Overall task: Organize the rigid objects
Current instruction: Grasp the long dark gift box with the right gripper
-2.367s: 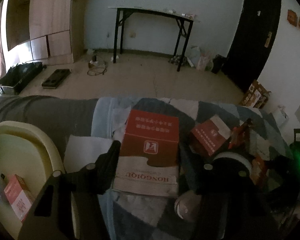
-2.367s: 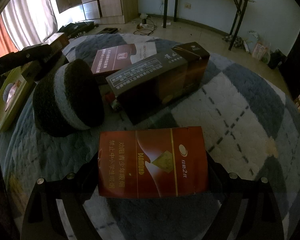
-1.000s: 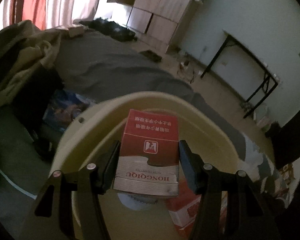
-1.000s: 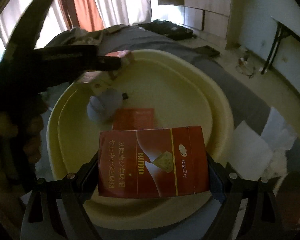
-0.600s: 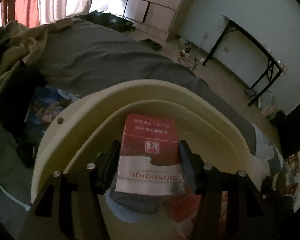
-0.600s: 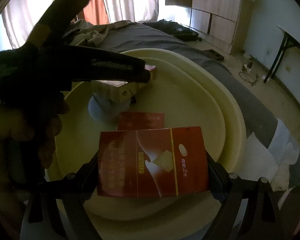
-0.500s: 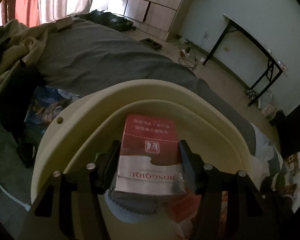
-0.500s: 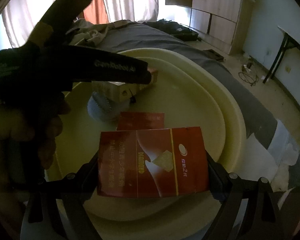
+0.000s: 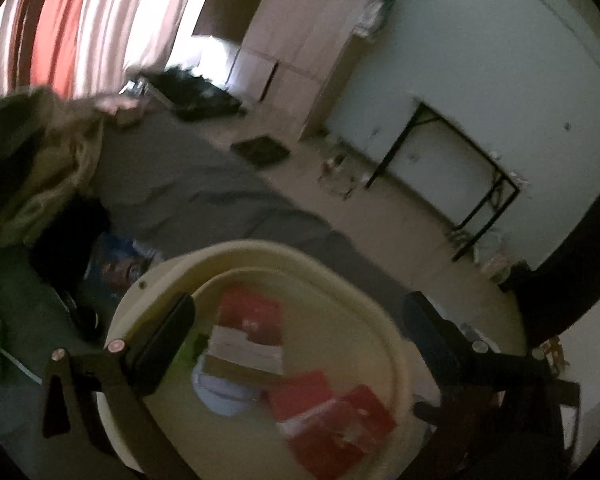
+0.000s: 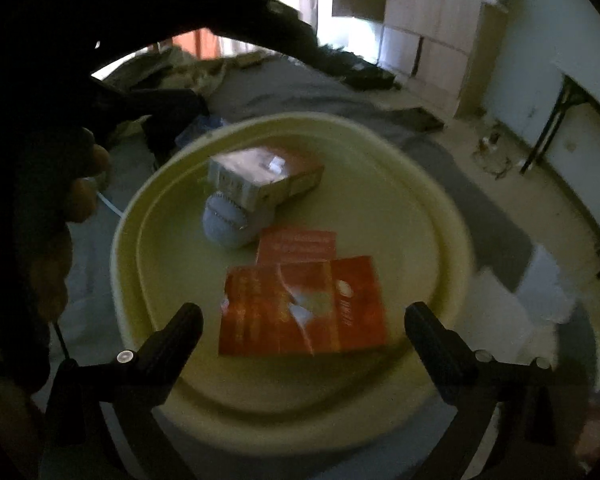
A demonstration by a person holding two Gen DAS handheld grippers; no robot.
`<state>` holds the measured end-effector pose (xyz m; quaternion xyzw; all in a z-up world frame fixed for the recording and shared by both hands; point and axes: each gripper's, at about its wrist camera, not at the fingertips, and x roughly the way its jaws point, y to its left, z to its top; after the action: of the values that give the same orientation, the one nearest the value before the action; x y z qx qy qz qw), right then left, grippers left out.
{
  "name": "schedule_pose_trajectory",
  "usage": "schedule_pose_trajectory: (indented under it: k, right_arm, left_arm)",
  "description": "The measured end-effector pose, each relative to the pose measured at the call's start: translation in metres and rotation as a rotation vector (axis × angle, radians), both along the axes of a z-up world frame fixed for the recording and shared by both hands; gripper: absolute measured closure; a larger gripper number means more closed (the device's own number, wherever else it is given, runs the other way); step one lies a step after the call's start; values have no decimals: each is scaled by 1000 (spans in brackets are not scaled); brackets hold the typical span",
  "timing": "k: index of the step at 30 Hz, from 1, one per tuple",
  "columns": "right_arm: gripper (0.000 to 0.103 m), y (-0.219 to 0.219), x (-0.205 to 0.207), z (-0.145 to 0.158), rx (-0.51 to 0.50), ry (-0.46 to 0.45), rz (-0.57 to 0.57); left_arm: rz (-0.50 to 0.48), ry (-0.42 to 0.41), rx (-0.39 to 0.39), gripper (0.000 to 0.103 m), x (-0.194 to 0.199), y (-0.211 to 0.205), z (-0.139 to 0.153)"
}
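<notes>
Now the orange box (image 10: 302, 306) lies (released) between the opening right claw (image 10: 302, 326).

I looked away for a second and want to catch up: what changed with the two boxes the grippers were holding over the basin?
Both were let go. The left gripper is opening; its red-and-white box now rests on the grey ball. The right gripper is opening; its orange box lies in the basin. The small red box stayed put.

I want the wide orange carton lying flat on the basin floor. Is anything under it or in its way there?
Yes: the orange carton overlaps a smaller red pack at its far edge inside the cream basin. A grey ball lies farther back, apart from it.
</notes>
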<state>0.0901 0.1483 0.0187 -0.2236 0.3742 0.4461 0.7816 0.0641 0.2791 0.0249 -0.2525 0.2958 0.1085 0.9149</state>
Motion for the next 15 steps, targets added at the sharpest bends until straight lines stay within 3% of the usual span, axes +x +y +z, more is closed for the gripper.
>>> schedule_pose_trajectory:
  k: [4, 8, 12, 15]
  right_arm:
    - [0, -69, 2, 36, 99, -30, -94]
    - [0, -181, 13, 70, 198, -107, -338]
    - [0, -284, 29, 66, 259, -109, -616]
    - [0, -322, 37, 51, 263, -79, -705]
  left_arm:
    - [-99, -58, 5, 0, 5, -32, 17]
    - [-300, -61, -61, 0, 36, -84, 16]
    - [-488, -6, 44, 0, 62, -157, 11]
    - [-552, 56, 122, 0, 77, -200, 1]
